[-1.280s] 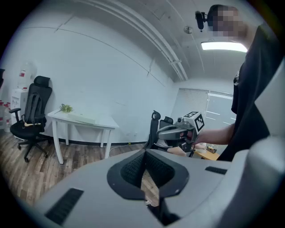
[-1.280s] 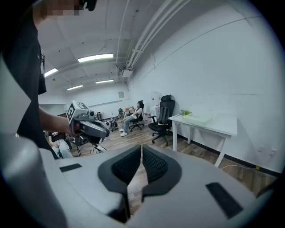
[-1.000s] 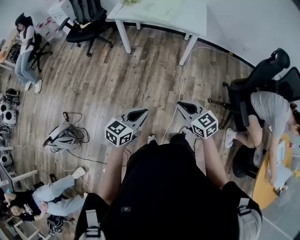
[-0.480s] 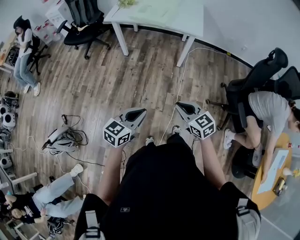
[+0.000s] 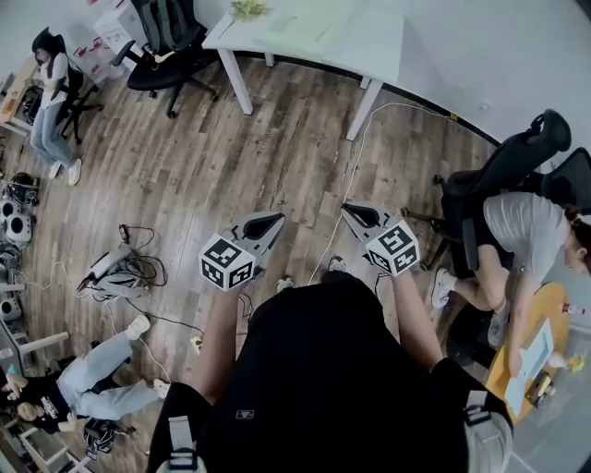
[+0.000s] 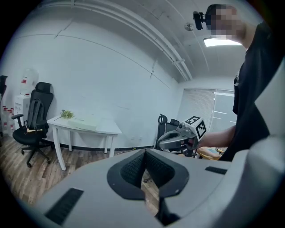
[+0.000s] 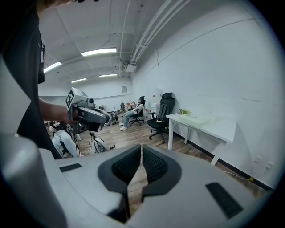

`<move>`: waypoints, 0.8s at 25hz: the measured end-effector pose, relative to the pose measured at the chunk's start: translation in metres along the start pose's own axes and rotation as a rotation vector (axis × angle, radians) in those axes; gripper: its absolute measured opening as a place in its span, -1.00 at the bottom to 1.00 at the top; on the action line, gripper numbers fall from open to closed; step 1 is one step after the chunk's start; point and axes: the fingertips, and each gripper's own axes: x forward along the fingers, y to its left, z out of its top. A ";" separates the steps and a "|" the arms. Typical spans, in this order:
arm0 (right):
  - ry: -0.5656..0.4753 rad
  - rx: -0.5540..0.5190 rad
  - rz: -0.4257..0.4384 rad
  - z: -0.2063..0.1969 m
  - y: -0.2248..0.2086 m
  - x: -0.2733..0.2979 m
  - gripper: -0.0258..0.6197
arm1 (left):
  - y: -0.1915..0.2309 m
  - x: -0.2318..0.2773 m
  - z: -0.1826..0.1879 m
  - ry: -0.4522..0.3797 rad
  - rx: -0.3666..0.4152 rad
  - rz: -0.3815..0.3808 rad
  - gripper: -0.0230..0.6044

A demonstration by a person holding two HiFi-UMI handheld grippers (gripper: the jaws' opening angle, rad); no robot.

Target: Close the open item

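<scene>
Head view: left gripper (image 5: pixel 270 224) and right gripper (image 5: pixel 358 214) both have jaws pressed together, empty, held over the floor. No open item is identifiable; possibly the pale flat thing (image 5: pixel 300 23) on the white table (image 5: pixel 379 51) at 12 o'clock. Weight, stiffness and grip spot can't be judged.

Your left gripper (image 5: pixel 275 220) is grey with black pads (image 6: pixel 132 169), and its cube (image 5: pixel 226 262) has black and white squares. Your right gripper (image 5: pixel 349 211) has the same colours. Your shirt (image 5: pixel 323 369) is black. The floor (image 5: pixel 277 139) is brown wood in long planks. The table (image 5: pixel 369 37) is white, with a small green plant (image 5: pixel 247 7). The wall (image 5: pixel 499 55) is white. The chair (image 5: pixel 171 28) is black.
</scene>
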 end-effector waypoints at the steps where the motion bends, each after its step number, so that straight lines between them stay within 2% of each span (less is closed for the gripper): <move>1: -0.001 -0.003 0.006 0.001 -0.007 -0.002 -0.89 | 0.000 0.006 0.004 -0.003 -0.002 0.006 -0.91; 12: -0.009 -0.049 0.086 0.006 -0.083 -0.022 -0.89 | -0.004 0.068 0.039 -0.018 -0.002 0.118 -0.91; 16: -0.004 -0.050 0.111 0.003 -0.110 -0.023 -0.89 | -0.007 0.085 0.043 0.007 0.014 0.165 -0.91; 20: 0.001 -0.062 0.154 0.001 -0.127 -0.021 -0.89 | -0.008 0.094 0.046 -0.002 -0.011 0.211 -0.91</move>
